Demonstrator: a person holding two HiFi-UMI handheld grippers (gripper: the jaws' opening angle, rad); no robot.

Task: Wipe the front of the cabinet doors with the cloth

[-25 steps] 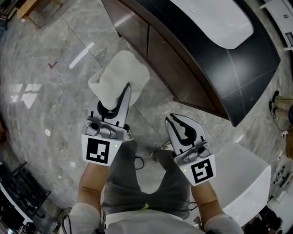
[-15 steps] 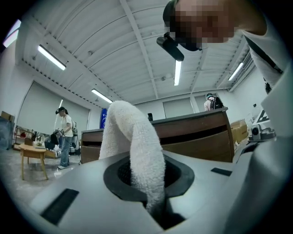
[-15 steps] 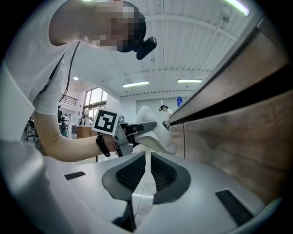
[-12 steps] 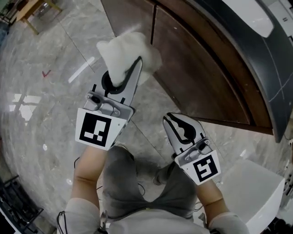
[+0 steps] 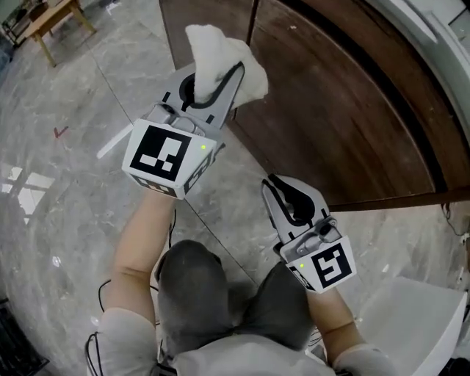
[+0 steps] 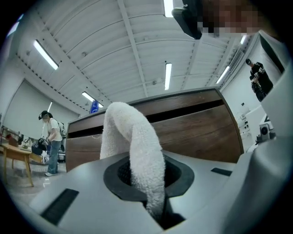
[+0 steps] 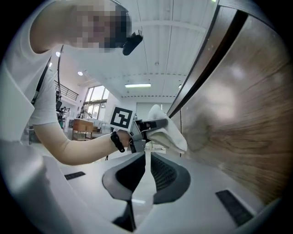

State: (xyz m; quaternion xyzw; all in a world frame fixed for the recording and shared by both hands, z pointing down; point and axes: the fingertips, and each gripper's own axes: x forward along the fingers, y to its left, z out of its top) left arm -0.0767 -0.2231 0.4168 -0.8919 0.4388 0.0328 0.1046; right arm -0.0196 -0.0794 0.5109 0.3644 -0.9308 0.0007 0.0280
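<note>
The white cloth (image 5: 217, 48) is bunched in my left gripper (image 5: 233, 73), which is shut on it. It is held up against the brown wooden cabinet doors (image 5: 330, 117), near the vertical seam between two of them. I cannot tell whether it touches the wood. In the left gripper view the cloth (image 6: 137, 151) loops up out of the jaws before the cabinet (image 6: 197, 132). My right gripper (image 5: 273, 183) hangs lower, shut and holding nothing, just off the doors. Its own view shows the cloth (image 7: 167, 130) beside the door (image 7: 238, 119) beyond the right gripper (image 7: 145, 155).
Grey marble floor (image 5: 66, 198) lies to the left, with a wooden table (image 5: 51, 18) at the far top left. A white object (image 5: 404, 316) stands at the bottom right. The person's legs (image 5: 213, 301) are below the grippers. Another person (image 6: 52, 141) stands far off.
My left gripper has risen with the cloth from above the floor up to the cabinet doors. The view has closed in on the cabinet. The right gripper has stayed about where it was.
</note>
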